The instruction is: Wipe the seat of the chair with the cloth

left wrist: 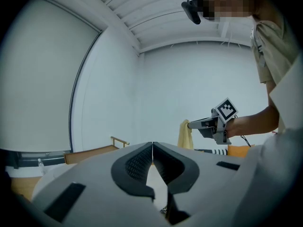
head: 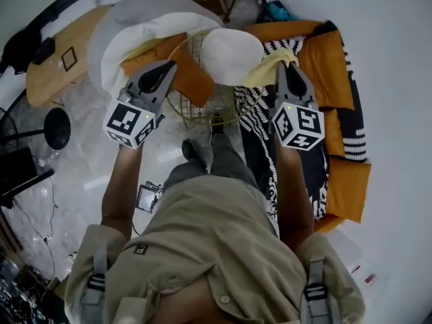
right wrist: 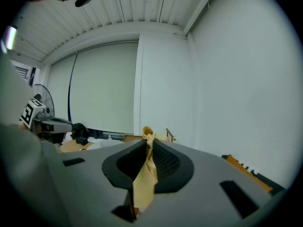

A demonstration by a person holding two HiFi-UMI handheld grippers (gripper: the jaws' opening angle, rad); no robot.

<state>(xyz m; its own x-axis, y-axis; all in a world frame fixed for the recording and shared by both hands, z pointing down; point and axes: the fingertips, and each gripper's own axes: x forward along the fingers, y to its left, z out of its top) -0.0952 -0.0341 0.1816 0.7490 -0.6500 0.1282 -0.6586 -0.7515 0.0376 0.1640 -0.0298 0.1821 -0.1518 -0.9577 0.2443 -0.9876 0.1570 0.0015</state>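
The person stands over the wire chair [head: 192, 110] with both arms out in front, one gripper on each side of it. The right claw [right wrist: 147, 143] is clenched on the yellow cloth [right wrist: 143, 178]. A small knot of cloth pokes out past the tips and the rest runs back between the jaws. Seen from the left gripper, the loose end hangs straight down below the tips, in the air with the wall behind it. The left claw [left wrist: 152, 148] is closed, jaw against jaw with nothing between them. It is held about level with the right one and well apart from it. From above, the chair carries an orange cushion [head: 185, 73] and a round white cushion [head: 231, 56]. The cloth dangles just beside the white one, and I cannot tell whether they touch. A black-and-white rug [head: 256, 127] lies on the floor under the right arm
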